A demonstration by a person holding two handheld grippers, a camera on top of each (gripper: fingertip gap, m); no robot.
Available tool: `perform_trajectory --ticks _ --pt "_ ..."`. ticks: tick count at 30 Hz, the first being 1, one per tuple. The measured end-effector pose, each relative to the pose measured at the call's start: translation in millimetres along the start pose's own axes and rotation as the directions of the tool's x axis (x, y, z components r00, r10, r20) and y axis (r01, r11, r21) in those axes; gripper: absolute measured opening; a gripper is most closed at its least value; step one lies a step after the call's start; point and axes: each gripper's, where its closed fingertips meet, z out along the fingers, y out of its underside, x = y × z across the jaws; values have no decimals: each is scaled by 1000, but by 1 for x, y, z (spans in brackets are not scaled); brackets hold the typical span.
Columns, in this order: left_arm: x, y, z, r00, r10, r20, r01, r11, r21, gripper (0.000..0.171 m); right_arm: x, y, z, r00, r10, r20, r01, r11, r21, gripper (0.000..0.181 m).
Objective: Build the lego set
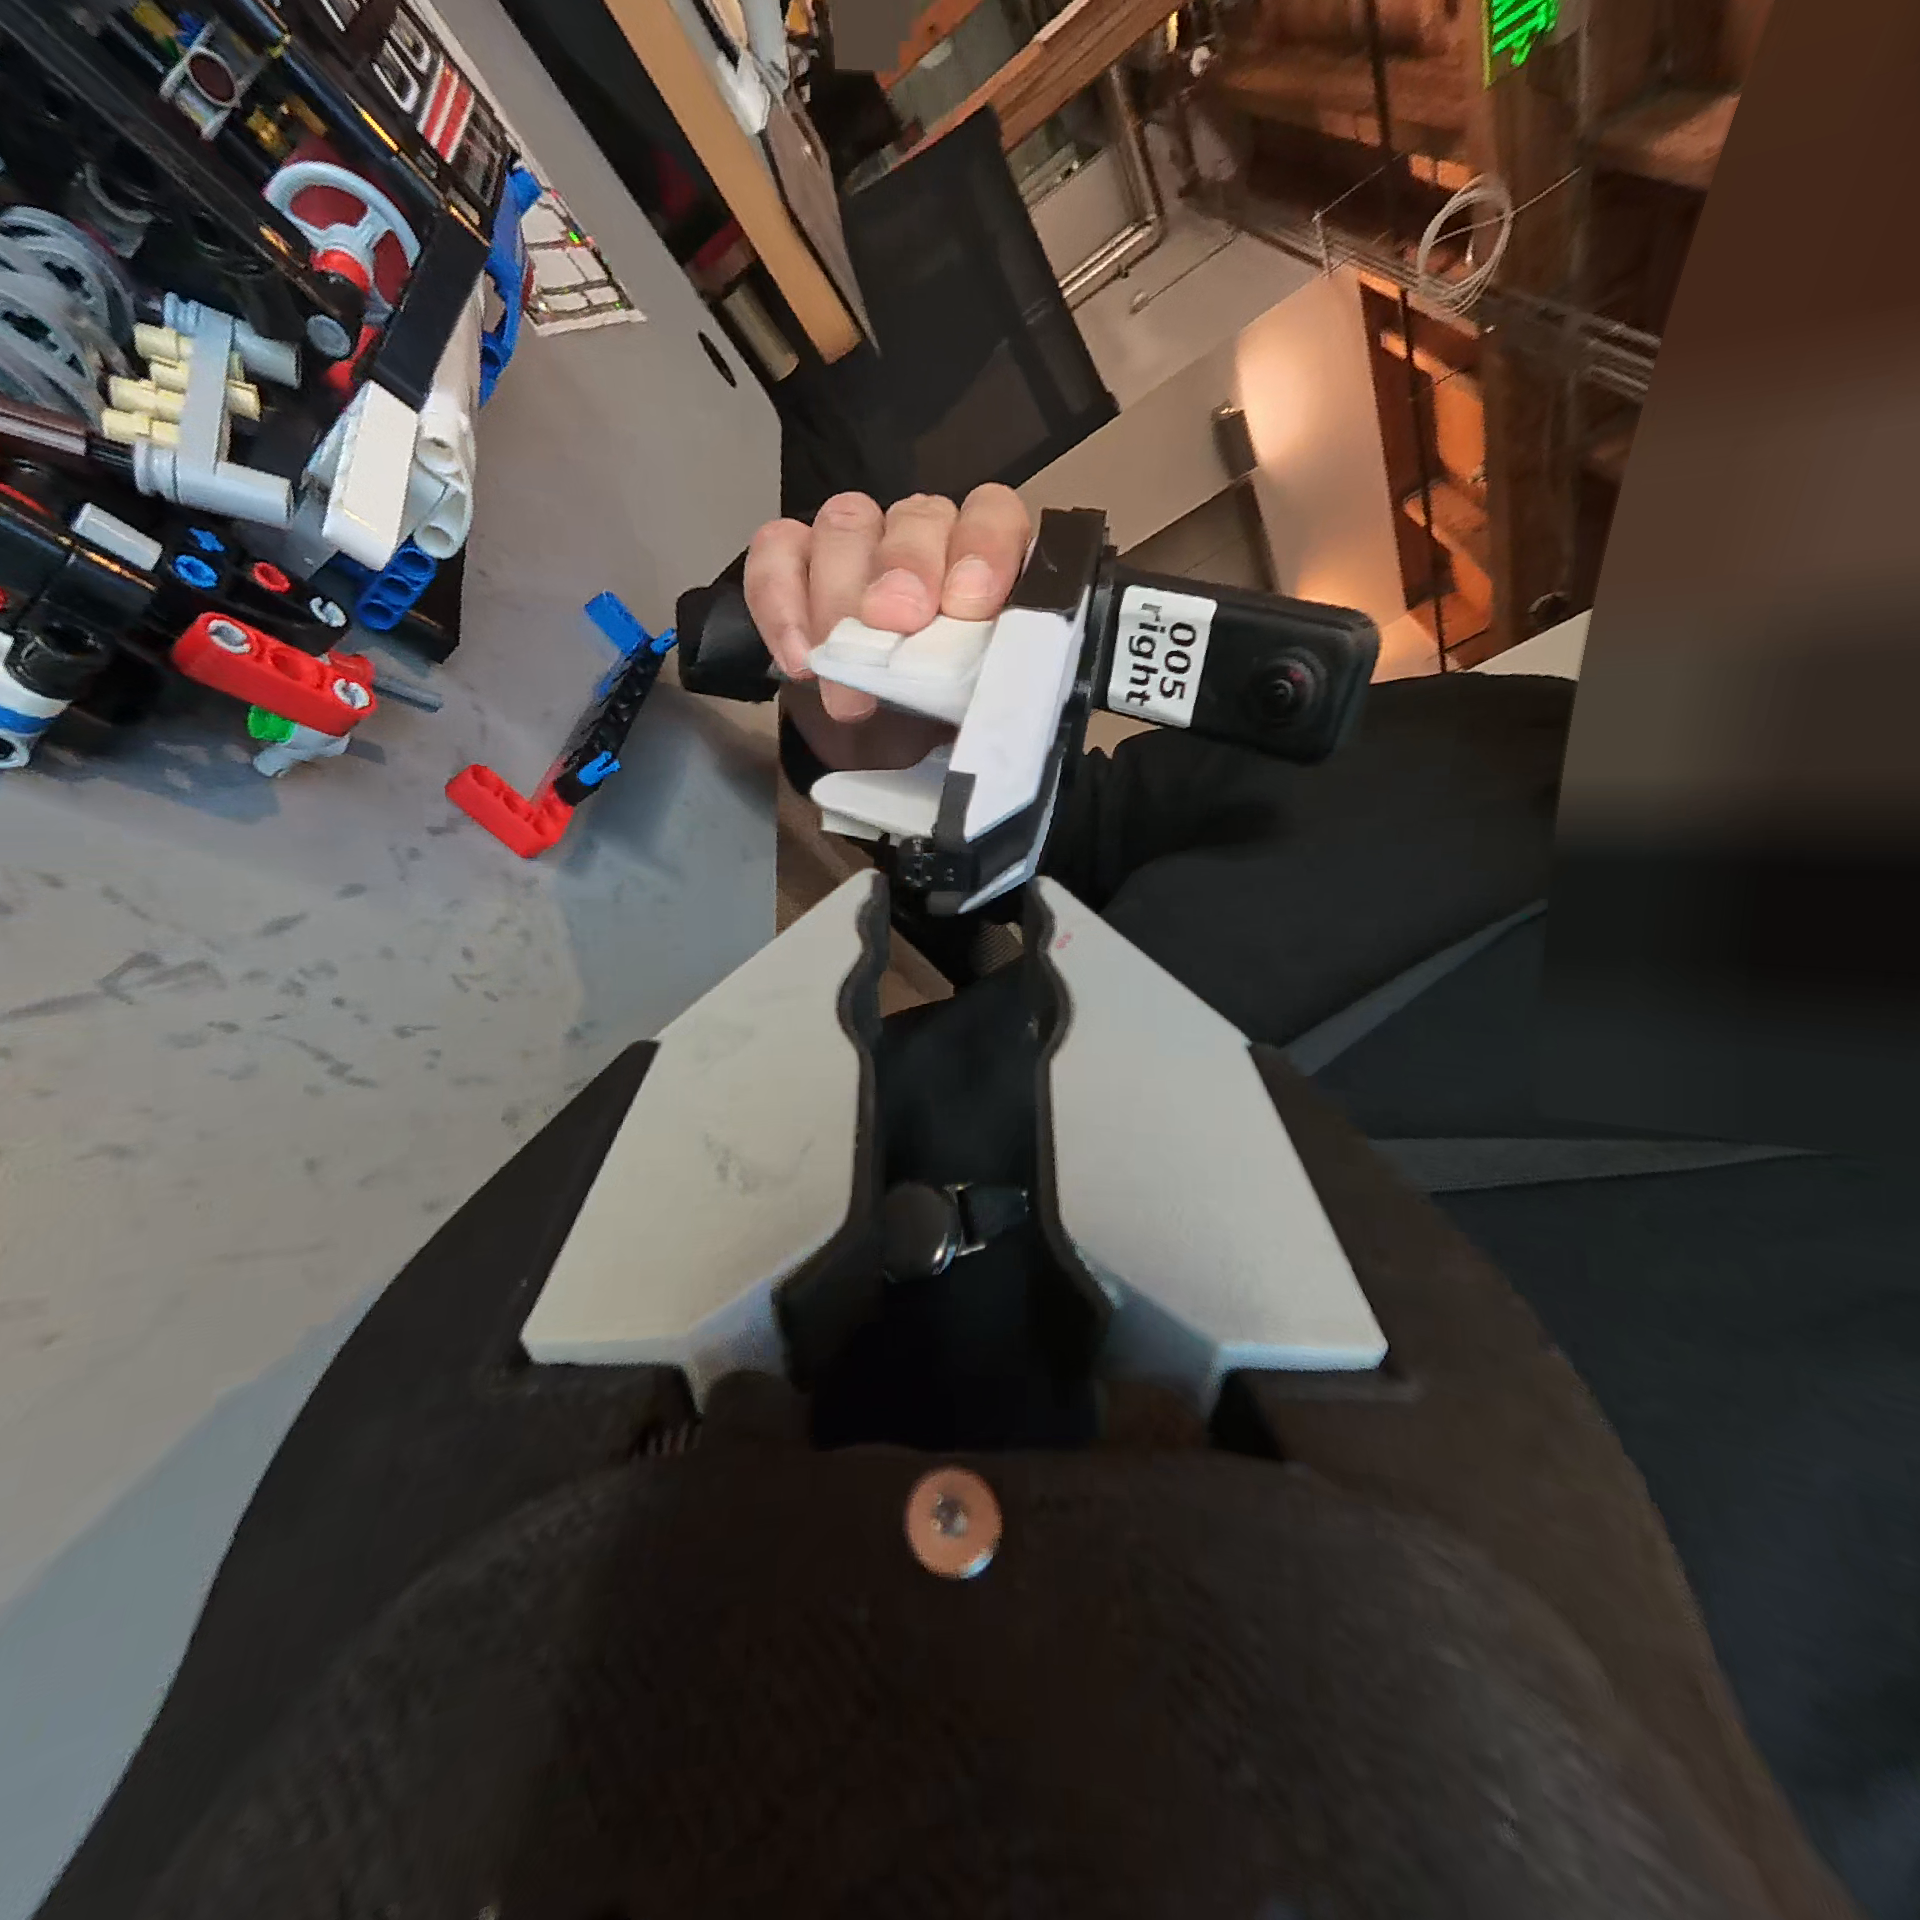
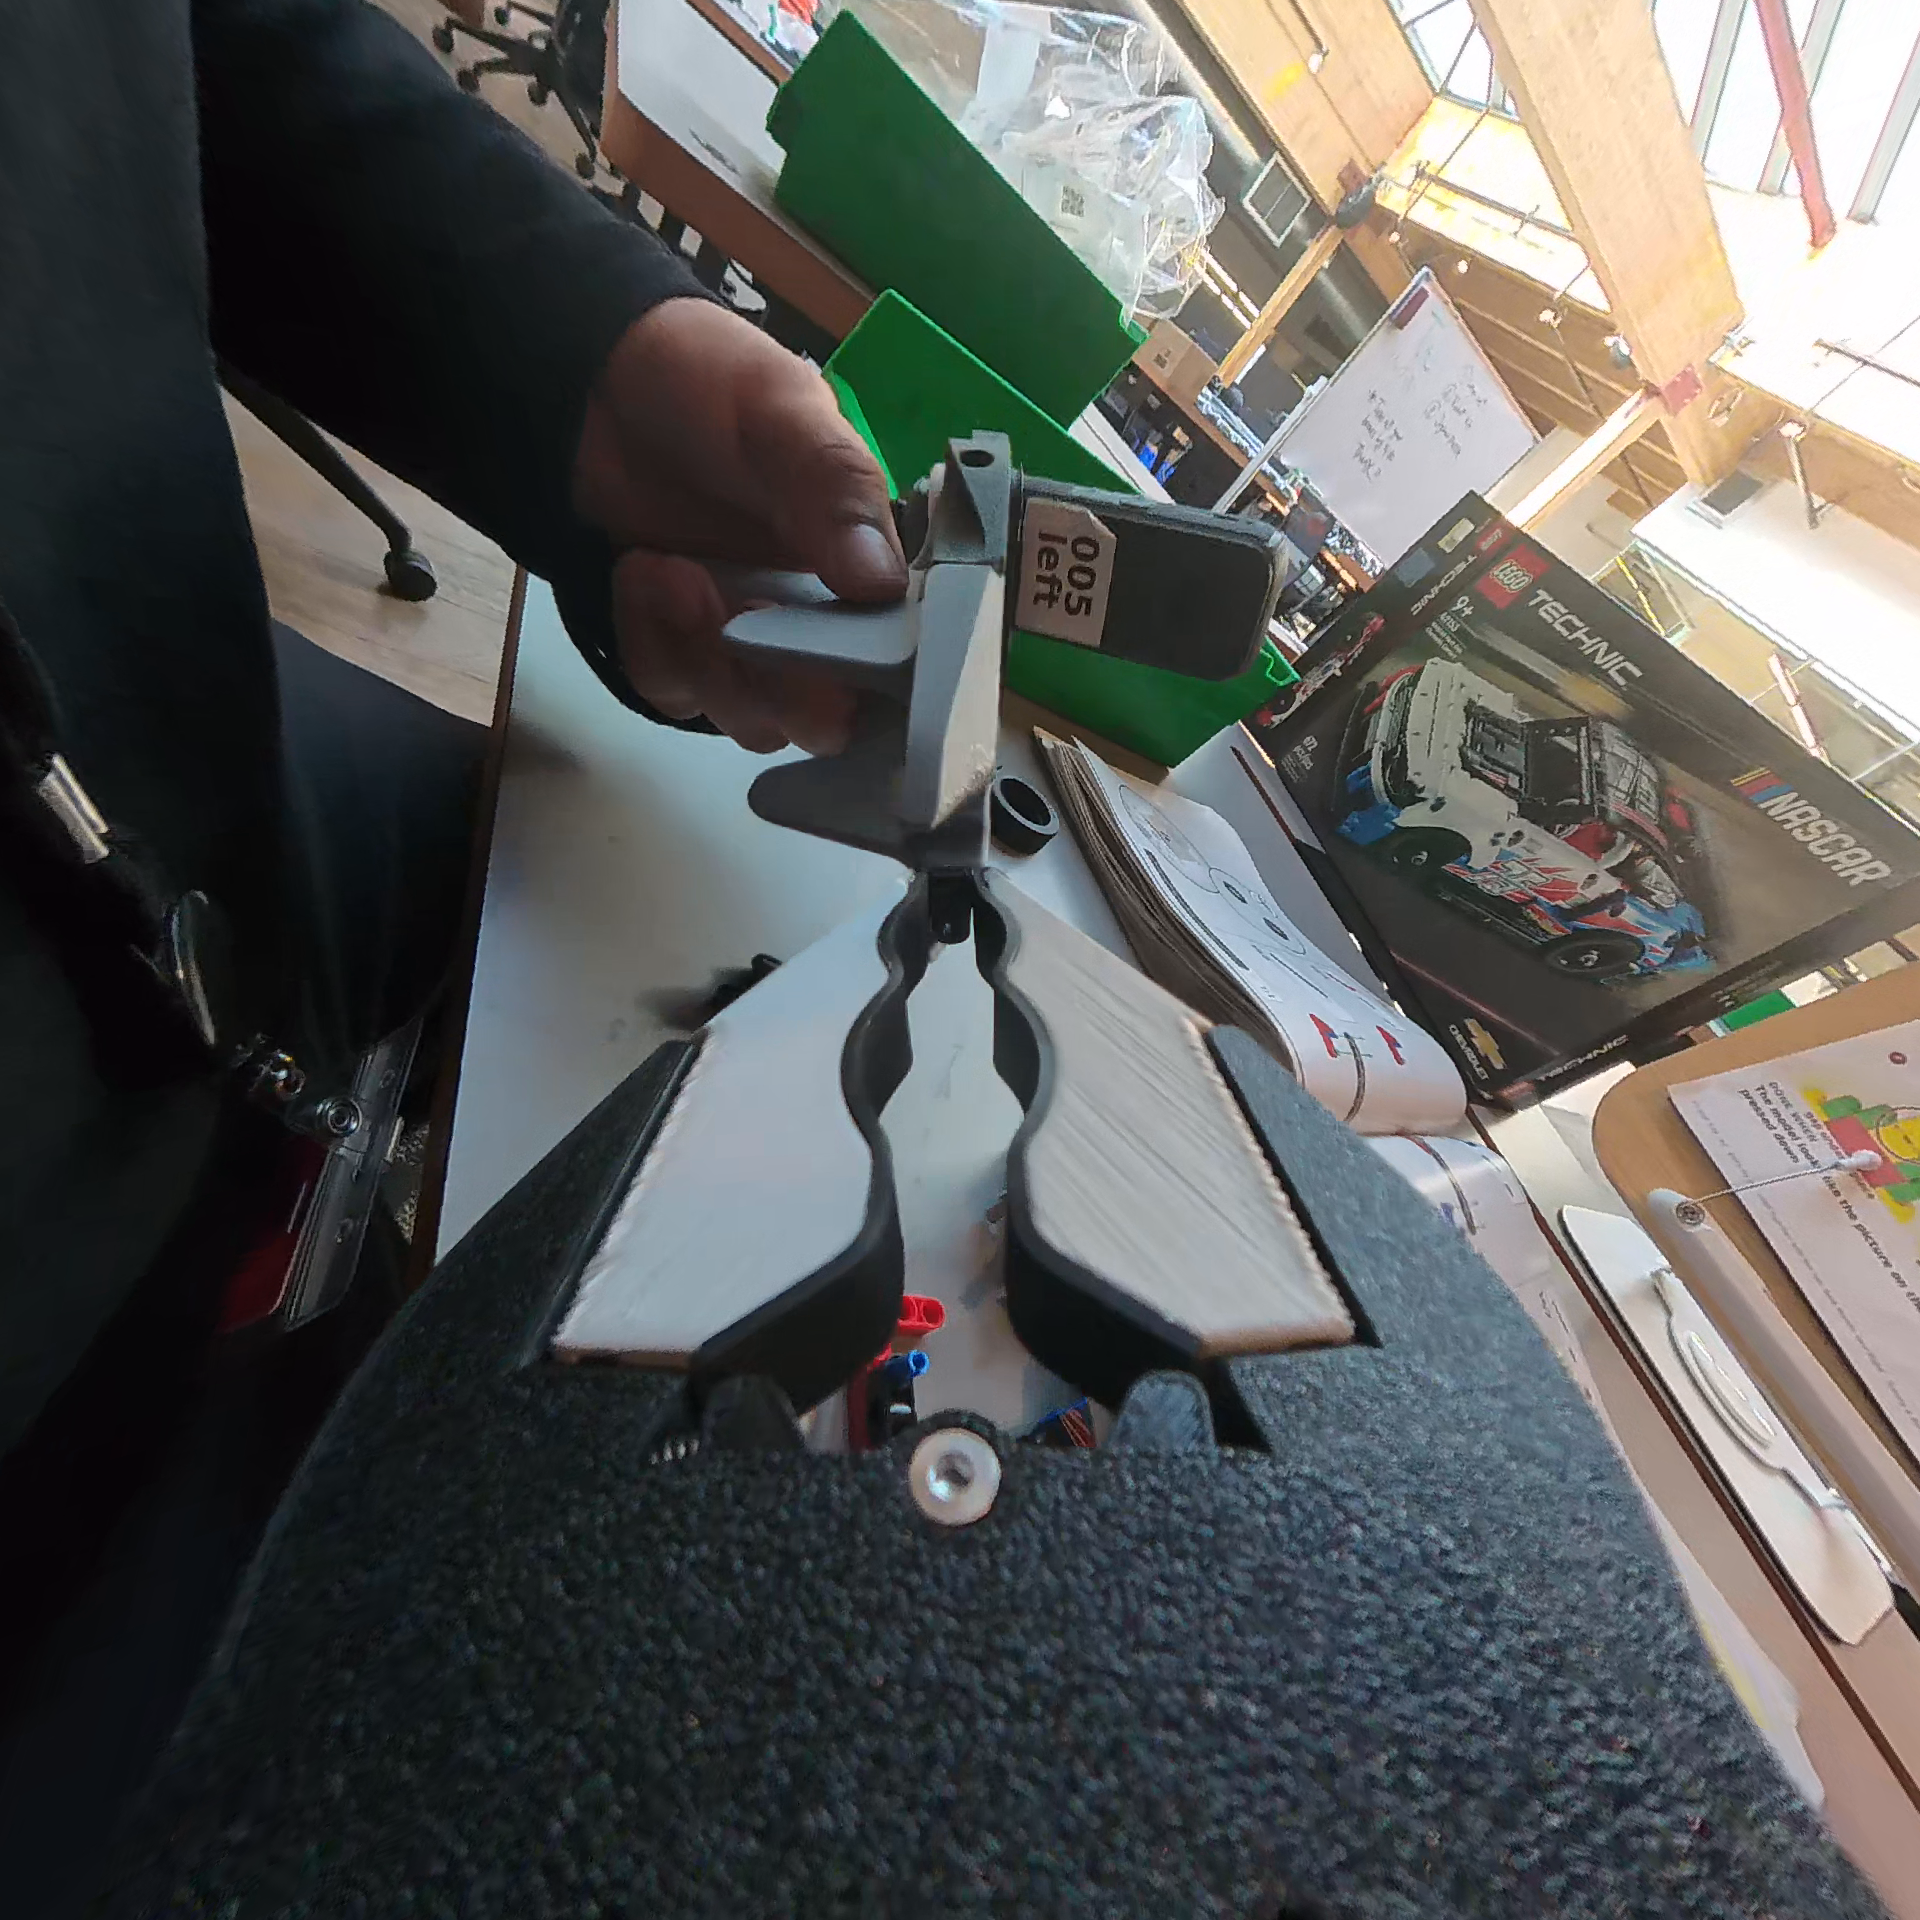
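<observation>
Left gripper (image 1: 951, 914) and right gripper (image 2: 948, 914) meet tip-to-tip, both fingers pinching one small black pin (image 2: 948, 906). Half-built multicoloured lego car (image 1: 208, 416) at 10 o'clock on grey worktop (image 1: 260, 987).

Beside the black, white, blue and red lego model (image 1: 239, 416) lie a red angled beam (image 1: 509, 810) and a black blue-pinned beam (image 1: 618, 707).

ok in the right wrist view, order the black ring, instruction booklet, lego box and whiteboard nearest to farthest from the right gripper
1. black ring, just ahead
2. instruction booklet, to the right
3. lego box, behind the booklet
4. whiteboard, far back
</observation>
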Motion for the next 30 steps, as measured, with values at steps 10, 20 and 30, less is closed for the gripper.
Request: perform_trajectory --ticks 10,20,30 --pt "6 0 8 1000 22 -19 -23 1000 -21 16 -1 -8 -4 999 31 19 -32 999 38 7" --pt "7 -3 7 1000 15 -2 -15 1000 23 14 1 -4 -9 999 -48 -22 47 998 -50 14" --pt "10 5 12 997 -51 -53 52 998 25 14 -5 -10 -13 998 -52 -41 48 995 -90 8"
